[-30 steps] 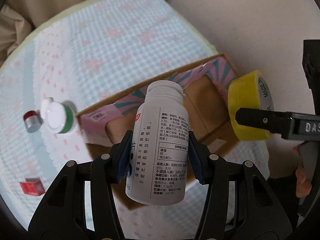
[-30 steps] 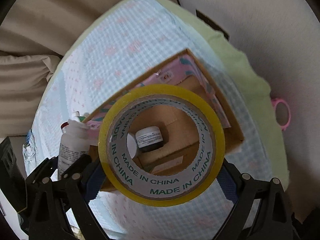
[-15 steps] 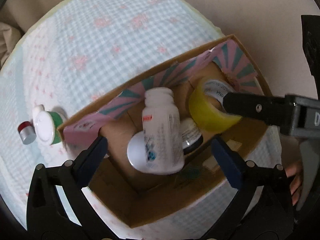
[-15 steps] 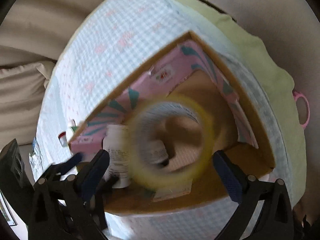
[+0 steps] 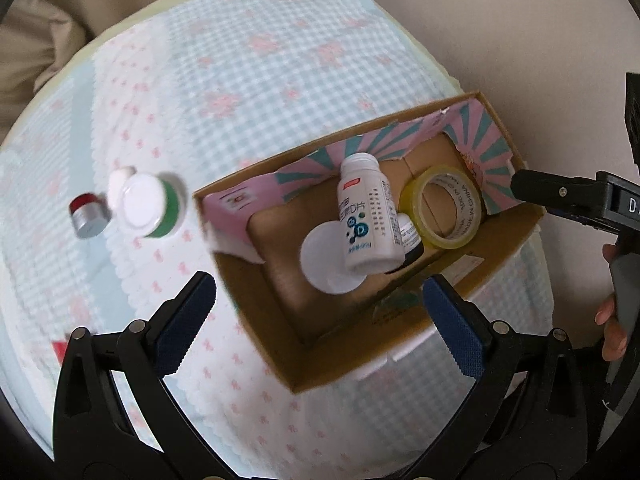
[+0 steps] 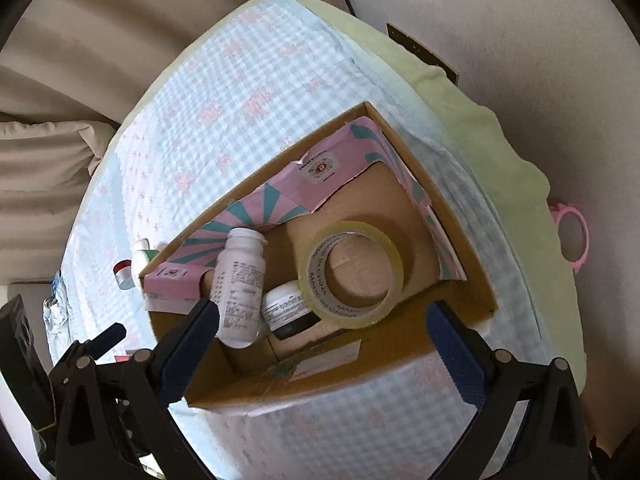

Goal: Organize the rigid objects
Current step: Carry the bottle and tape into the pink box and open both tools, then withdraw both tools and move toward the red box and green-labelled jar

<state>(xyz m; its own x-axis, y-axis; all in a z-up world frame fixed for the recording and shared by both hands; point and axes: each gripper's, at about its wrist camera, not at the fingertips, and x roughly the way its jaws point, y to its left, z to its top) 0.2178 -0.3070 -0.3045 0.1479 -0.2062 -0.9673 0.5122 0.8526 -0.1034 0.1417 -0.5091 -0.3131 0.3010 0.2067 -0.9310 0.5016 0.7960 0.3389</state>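
Both the left gripper (image 5: 318,298) and the right gripper (image 6: 322,322) gape wide and empty, jaws just opened, above the cardboard box (image 5: 500,248). Inside lie the white bottle (image 5: 366,216) and tape roll (image 6: 352,274). Only the left view shows the green-banded jar (image 5: 150,204) fully, outside the box.

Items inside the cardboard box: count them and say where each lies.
3. A white bottle lies at the left, a small dark jar beside it, and a tape roll leans on the jar. Smaller things underneath may be hidden.
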